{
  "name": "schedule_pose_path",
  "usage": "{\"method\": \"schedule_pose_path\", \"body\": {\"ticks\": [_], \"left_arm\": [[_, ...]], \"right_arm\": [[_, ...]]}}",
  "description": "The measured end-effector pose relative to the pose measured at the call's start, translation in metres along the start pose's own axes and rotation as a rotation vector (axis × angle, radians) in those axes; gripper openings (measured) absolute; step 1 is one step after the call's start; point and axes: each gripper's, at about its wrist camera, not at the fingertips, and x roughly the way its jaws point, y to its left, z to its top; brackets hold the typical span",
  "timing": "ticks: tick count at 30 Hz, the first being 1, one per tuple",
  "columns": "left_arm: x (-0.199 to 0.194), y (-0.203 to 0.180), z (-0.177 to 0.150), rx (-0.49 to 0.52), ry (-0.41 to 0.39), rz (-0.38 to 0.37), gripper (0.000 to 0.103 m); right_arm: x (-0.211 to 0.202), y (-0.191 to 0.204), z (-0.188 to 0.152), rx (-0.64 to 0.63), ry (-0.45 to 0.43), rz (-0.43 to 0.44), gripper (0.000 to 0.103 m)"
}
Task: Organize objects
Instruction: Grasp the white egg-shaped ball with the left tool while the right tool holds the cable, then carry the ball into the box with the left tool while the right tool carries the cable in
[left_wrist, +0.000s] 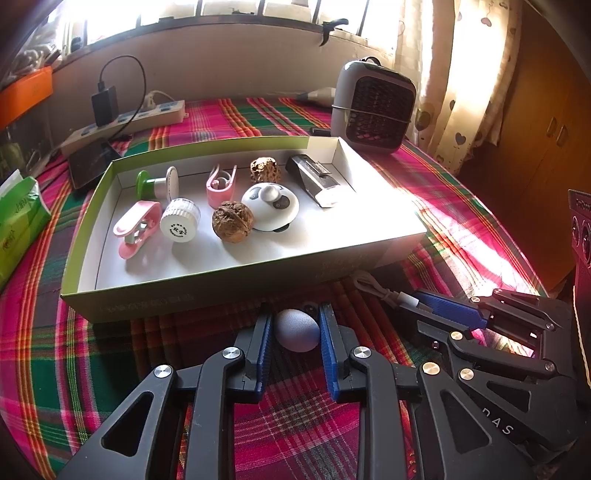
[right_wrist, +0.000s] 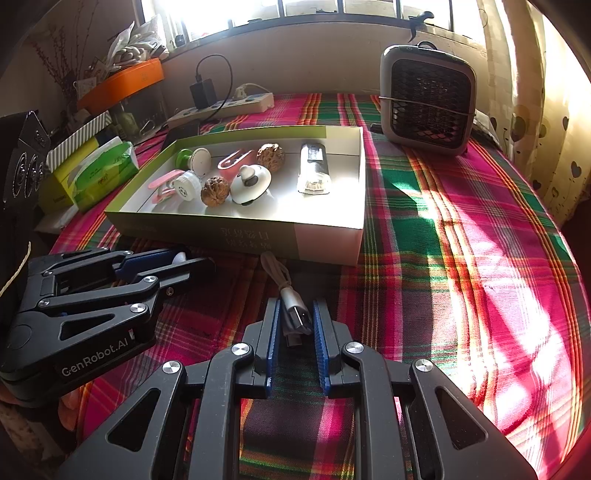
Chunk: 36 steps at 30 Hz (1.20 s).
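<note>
Two grippers low on the plaid cloth, both in front of the shallow green-and-white cardboard box. Left gripper: blue pads narrowed onto a small pale-grey egg-shaped ball, touching both sides. Right gripper: fingers narrow around the plug end of a grey braided USB cable; full contact unclear. Box holds two walnuts, pink clips, a white cap.

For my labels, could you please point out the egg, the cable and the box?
egg (left_wrist: 297, 329): left wrist view, its pale top.
cable (right_wrist: 295, 314): right wrist view, its plug.
box (left_wrist: 207, 295): left wrist view, its near wall.
</note>
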Motion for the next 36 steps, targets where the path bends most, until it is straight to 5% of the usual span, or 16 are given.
{"method": "schedule_pose_path", "body": {"ticks": [36], "left_arm": [[-0.013, -0.002, -0.002, 0.005, -0.038, -0.004, 0.022]], "right_arm": [[-0.010, 0.003, -0.003, 0.006, -0.028, 0.025, 0.017]]}}
